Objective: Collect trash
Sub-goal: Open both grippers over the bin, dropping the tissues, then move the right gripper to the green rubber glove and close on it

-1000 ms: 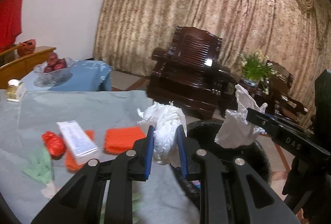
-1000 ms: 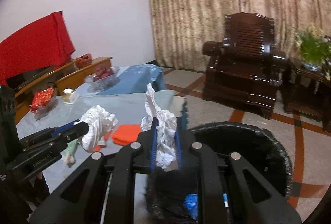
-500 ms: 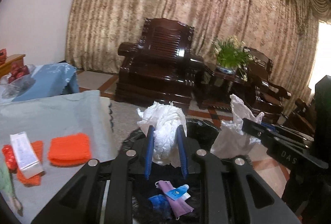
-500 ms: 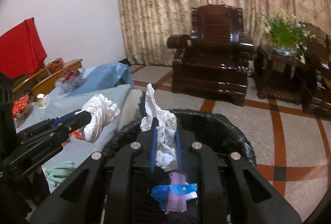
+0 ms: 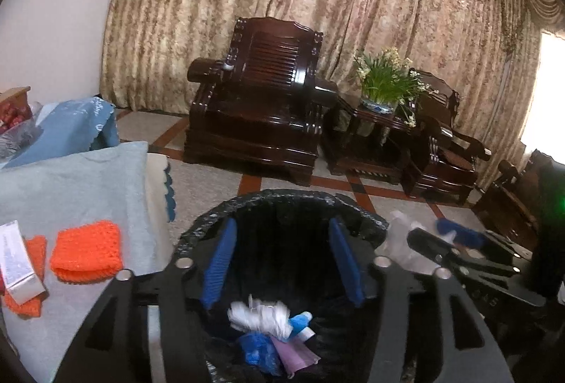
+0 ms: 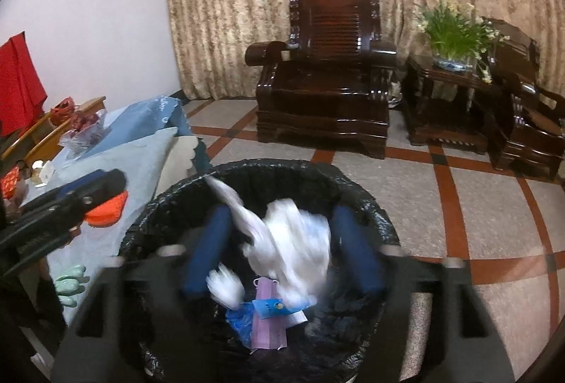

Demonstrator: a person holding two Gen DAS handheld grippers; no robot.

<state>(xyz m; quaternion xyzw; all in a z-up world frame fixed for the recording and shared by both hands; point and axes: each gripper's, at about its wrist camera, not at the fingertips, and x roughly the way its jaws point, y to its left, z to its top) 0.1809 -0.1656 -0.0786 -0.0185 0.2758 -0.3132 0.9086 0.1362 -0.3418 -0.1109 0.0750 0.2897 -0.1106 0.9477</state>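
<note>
A black-lined trash bin (image 5: 282,202) stands on the floor beside the table; it also shows in the right wrist view (image 6: 268,171). My left gripper (image 5: 282,263) is open above it, and its white wad (image 5: 261,316) lies in the bin on blue and purple scraps. My right gripper (image 6: 282,252) is open over the bin, and its white crumpled paper (image 6: 293,241) is blurred, falling between the fingers. The right gripper also shows at the right of the left wrist view (image 5: 455,241); the left gripper shows at the left of the right wrist view (image 6: 88,188).
A grey-clothed table (image 5: 70,178) at the left holds orange knitted pads (image 5: 88,252), a white tube (image 5: 17,263) and a green item (image 6: 70,280). A dark wooden armchair (image 5: 261,104), a side table with a plant (image 5: 385,82) and curtains stand behind.
Both grippers moved from over the table to over the bin and opened. The left wad has dropped into the bin; the right paper is falling from the open fingers.
</note>
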